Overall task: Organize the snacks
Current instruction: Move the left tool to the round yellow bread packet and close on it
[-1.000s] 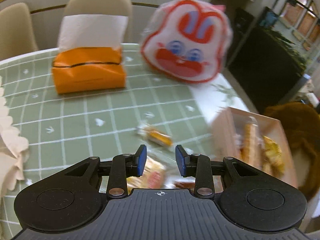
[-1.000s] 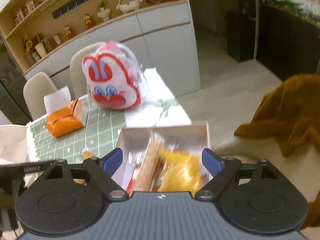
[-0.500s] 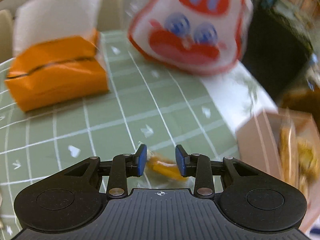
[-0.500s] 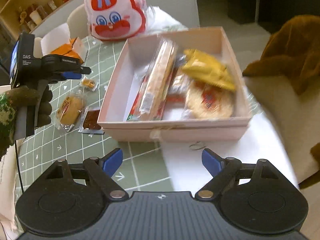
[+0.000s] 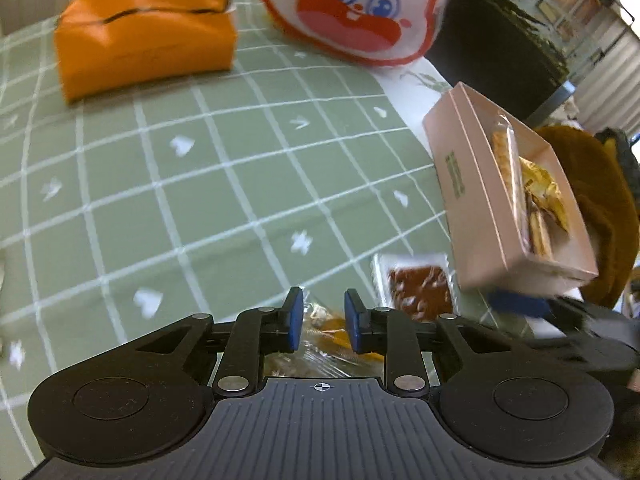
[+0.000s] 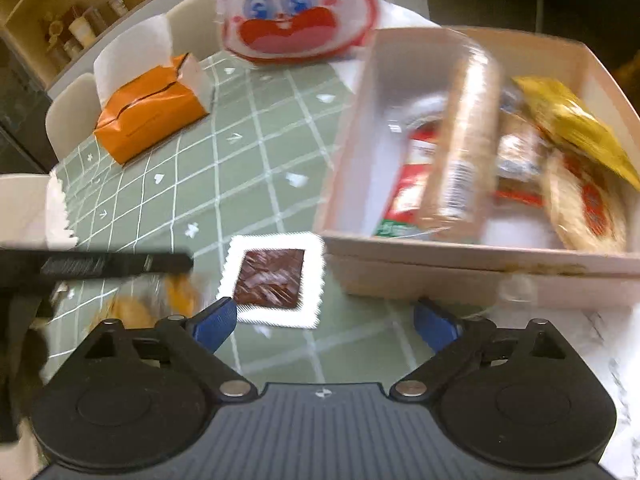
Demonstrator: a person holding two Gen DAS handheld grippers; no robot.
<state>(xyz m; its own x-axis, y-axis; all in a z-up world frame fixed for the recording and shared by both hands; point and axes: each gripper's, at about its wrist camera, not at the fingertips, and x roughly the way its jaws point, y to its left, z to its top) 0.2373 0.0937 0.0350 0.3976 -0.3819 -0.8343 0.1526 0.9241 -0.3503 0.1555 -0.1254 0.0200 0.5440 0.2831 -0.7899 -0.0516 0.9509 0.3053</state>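
Observation:
A pink box holds several wrapped snacks, among them a long biscuit sleeve and a yellow bag. A flat clear packet with a brown square snack lies on the green checked cloth beside the box. My left gripper is part open, low over a small orange wrapped snack; whether the pads touch it is unclear. A wrapped cake lies close by. My right gripper is wide open and empty, just short of the brown packet.
An orange tissue box and a white and red rabbit-face bag stand at the far side. A brown plush heap lies past the pink box. Beige chairs stand behind the table.
My left gripper has dropped and pulled back until the small orange snack lies between its pads. My right gripper has moved down and left, from over the box to the brown packet.

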